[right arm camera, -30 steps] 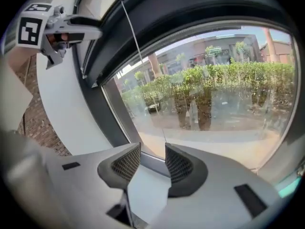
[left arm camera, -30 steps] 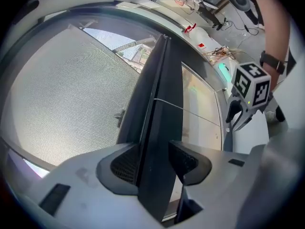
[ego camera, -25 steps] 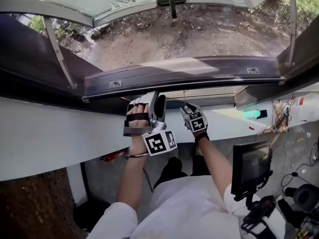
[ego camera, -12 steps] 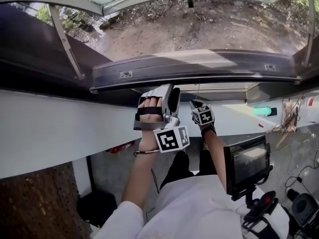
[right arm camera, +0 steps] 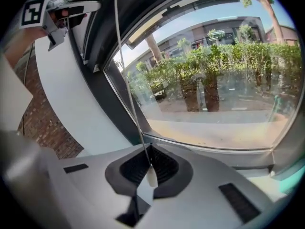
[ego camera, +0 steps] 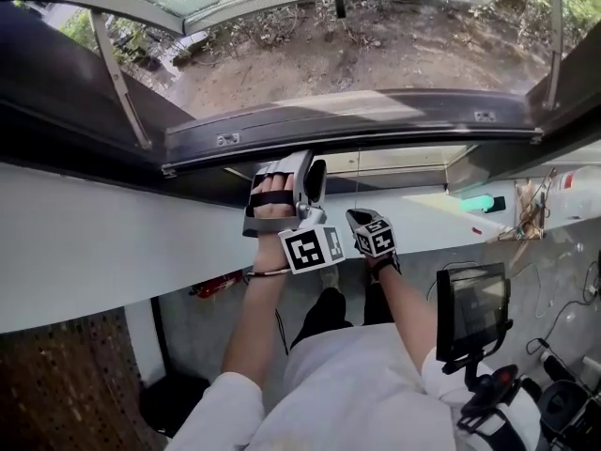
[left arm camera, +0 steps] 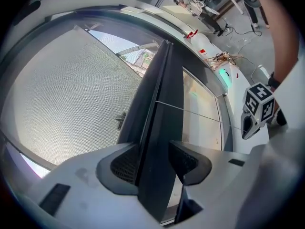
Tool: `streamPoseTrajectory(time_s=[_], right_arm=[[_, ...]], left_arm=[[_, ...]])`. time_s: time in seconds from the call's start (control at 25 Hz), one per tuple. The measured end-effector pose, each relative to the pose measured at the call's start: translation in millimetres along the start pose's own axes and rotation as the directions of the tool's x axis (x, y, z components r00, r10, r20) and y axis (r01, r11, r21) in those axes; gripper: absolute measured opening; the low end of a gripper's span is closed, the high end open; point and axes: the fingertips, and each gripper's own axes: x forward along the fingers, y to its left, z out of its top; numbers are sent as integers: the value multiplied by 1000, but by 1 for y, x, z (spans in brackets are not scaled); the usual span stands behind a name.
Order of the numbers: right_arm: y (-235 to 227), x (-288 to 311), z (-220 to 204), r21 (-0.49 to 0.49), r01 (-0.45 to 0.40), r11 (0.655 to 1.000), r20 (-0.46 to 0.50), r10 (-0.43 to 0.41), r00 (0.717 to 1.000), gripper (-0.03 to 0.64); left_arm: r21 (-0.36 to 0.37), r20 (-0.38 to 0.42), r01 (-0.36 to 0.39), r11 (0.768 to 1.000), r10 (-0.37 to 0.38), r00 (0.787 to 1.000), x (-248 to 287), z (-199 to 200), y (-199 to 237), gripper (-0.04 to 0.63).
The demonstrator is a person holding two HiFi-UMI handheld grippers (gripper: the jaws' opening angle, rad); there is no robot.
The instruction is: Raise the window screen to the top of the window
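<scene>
The mesh window screen [left arm camera: 62,94] fills the left of the left gripper view, and its dark bottom bar [left arm camera: 159,104] runs straight between the jaws. My left gripper [left arm camera: 152,163] is shut on that bar, both pads pressed against it; in the head view it [ego camera: 305,169] reaches up to the bar [ego camera: 376,120]. A thin pull cord [right arm camera: 125,75] hangs down the window and ends in a small white toggle [right arm camera: 151,176]. My right gripper [right arm camera: 150,168] is shut on the cord just above the toggle, and sits lower right of the left one [ego camera: 357,219].
A white sill [ego camera: 94,242] runs under the window. To the right are a green-lit device [ego camera: 477,203], tangled cables [ego camera: 526,216] and a white bottle [ego camera: 577,191]. A small monitor on a stand [ego camera: 472,310] is by my right arm. Bare ground lies outside.
The right gripper's jaws have closed on the pull cord and the hand has dropped a little toward me. The left gripper has kept its hold on the bar.
</scene>
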Motion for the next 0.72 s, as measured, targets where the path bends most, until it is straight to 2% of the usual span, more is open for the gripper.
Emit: streamPoseTrajectory(time_s=[0.24,0.32,0.36,0.44,0.52,0.6,0.72], right_arm=[[32,-27,-19,-97,-5,995,-28,2,1000,0],[38,-38,-23,-95,-4,996,-21,2,1000,0],[43,-43,-25,-66,-20,998,-12,19,1000,0],[55,-49,-30,63,-104,993,14,103,995,0],[58,-52,-33,211,-176,962,38,172,984,0],[47,-57,-34,278,-170,945,50,163,985,0],[18,-71,-33,252,-79,965,60,66,996,0]], left_arm=[[39,-7,3,999,-3,1000,-1,-1,3,172],[59,-2,11,998,-11,1000,0,0,3,172],[69,1,13,998,-13,1000,0,1,3,173],[111,-12,24,994,-23,1000,-2,-1,2,172],[154,-47,55,987,-48,998,-2,-5,-2,170],[140,-50,76,987,-69,996,-3,-4,-5,141],[118,-20,53,992,-51,998,1,1,3,135]])
